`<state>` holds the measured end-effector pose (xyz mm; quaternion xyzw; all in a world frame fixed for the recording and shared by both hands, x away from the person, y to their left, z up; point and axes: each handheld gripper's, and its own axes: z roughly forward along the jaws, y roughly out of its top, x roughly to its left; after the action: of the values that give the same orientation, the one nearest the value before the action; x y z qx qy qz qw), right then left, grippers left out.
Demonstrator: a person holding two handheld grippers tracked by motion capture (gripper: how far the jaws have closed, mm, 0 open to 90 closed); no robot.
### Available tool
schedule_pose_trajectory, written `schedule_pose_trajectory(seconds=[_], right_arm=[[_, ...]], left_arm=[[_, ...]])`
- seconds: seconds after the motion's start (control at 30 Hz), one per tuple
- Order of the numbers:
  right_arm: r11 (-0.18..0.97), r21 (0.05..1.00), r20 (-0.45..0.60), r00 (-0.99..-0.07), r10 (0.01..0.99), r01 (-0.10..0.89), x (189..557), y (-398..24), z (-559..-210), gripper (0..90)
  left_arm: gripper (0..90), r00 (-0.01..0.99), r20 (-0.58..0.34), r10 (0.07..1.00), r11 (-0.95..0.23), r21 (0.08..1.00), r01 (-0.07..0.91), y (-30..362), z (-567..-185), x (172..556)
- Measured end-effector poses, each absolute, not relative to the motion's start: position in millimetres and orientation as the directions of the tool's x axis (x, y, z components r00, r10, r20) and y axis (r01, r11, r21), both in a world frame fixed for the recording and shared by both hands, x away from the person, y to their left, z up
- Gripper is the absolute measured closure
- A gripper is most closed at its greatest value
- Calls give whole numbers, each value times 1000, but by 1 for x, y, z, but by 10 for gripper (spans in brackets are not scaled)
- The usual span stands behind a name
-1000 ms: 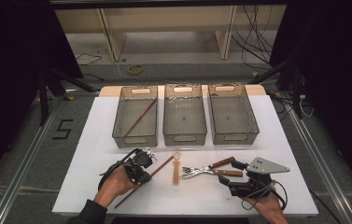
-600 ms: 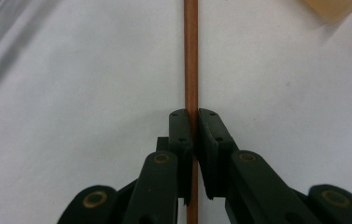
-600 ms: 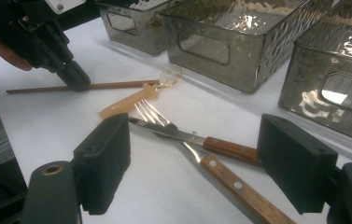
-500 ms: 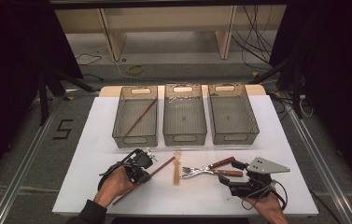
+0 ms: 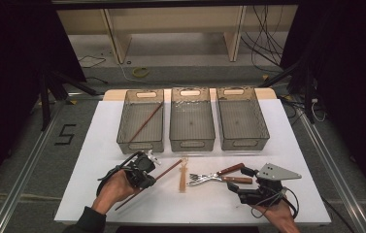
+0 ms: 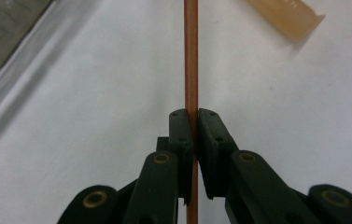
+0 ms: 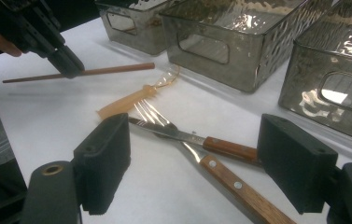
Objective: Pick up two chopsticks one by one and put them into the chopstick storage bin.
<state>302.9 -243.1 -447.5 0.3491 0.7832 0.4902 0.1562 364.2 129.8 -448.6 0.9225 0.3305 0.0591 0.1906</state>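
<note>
A: One chopstick (image 5: 144, 187) sits clamped between the jaws of the left gripper (image 5: 144, 171), near the left front of the white table (image 5: 98, 145). The left gripper view shows the pads squeezed tight on the thin stick (image 6: 191, 70).

B: What could go wrong?

A: The grip is on a narrow, round shaft, so I'd judge it could roll or pivot between the pads when lifted, and a long end could catch a bin wall.

B: And the right gripper (image 5: 256, 187)?

A: Its jaws stand wide apart, holding nothing, just near the wooden-handled fork (image 7: 211, 168) and knife (image 7: 187, 137), which lie crossed. A careless reach could knock both.

B: The count?

A: Three clear bins (image 5: 191, 119) in a far row; two chopsticks, one already in the left bin (image 5: 145, 122); one fork, one knife, and one amber plastic utensil (image 5: 183, 175).
</note>
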Motion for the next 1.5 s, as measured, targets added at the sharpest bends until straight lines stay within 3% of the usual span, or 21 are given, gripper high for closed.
schedule_pose_trajectory(seconds=[0.83,1.5], right_arm=[[270,879,100,-705,702,394,304,-244,-448,269],[274,878,100,-708,699,394,304,-243,-448,269]], left_arm=[[840,748,-45,663,-604,557,569,150,-398,387],[840,685,-65,726,-484,659,575,175,-351,432]])
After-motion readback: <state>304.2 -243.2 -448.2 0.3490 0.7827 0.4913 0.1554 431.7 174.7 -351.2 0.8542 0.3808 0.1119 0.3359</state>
